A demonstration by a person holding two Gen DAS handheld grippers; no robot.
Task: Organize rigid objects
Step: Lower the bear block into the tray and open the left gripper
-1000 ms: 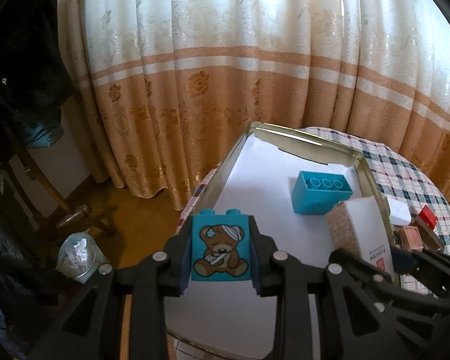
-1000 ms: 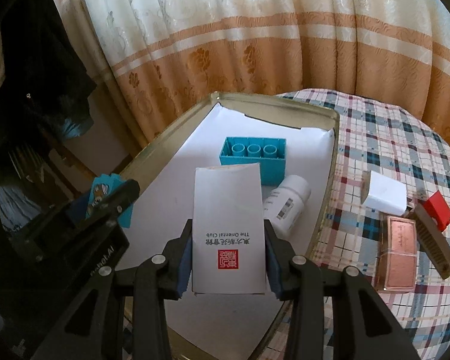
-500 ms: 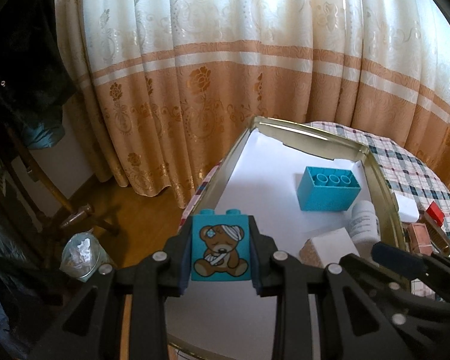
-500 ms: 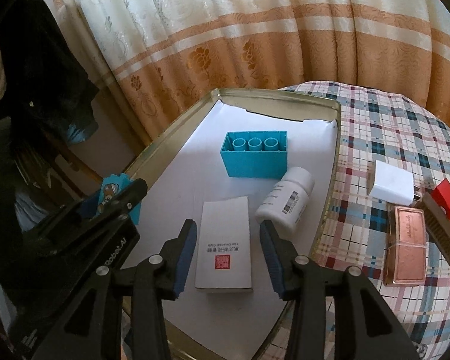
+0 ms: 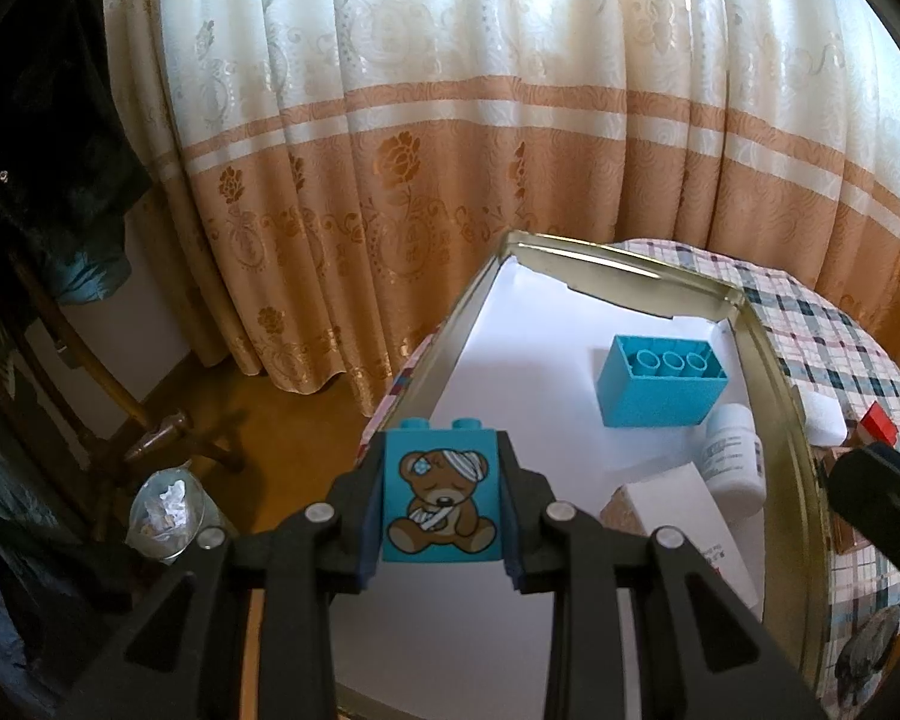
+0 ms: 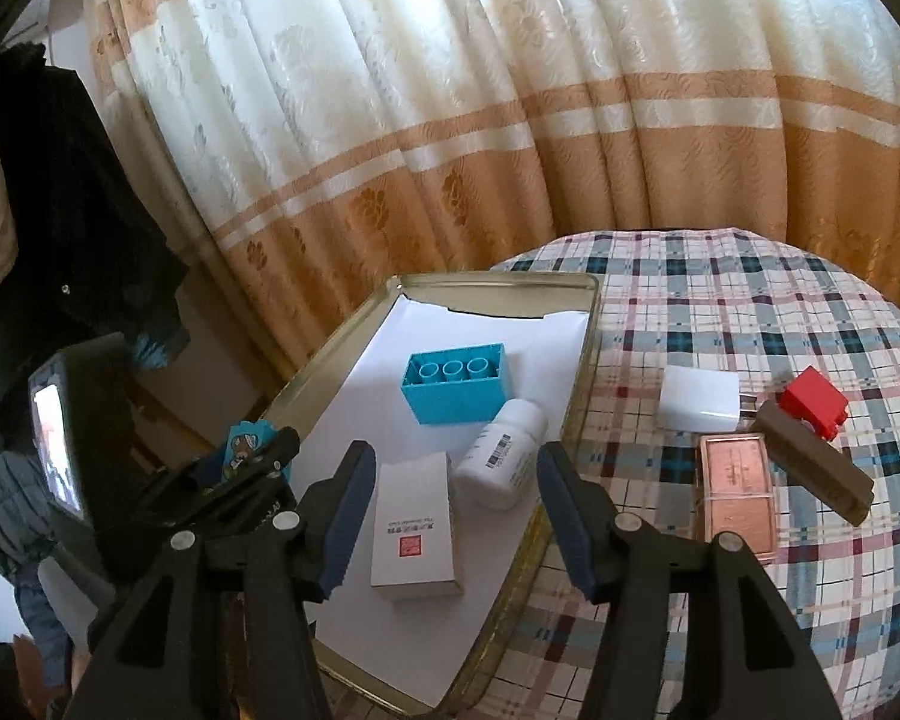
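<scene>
Between your left gripper's [image 5: 444, 501] pads sits the teddy-bear brick [image 5: 441, 498], clamped tight and upright, studs pointing away from you, poised over the near left corner of the metal tray [image 6: 582, 372]. Your right gripper [image 6: 450, 519] has just been opening, and nothing is held: the white box [image 6: 415, 528] lies flat on the tray's paper lining below the spread jaws, free of both pads, its long axis running away from you. Just beyond it the white bottle [image 6: 501, 459] lies on its side, touching the large blue brick [image 6: 456, 387]. Out on the plaid cloth, well to the right of the tray, wait the white charger [image 6: 696, 399], the copper-coloured case [image 6: 738, 489], the brown block [image 6: 813, 459] and the red brick [image 6: 810, 402]. Your call, I'd say: the bear brick's open spot lies straight ahead and down, left of the white box, and the left hand is nearer.
</scene>
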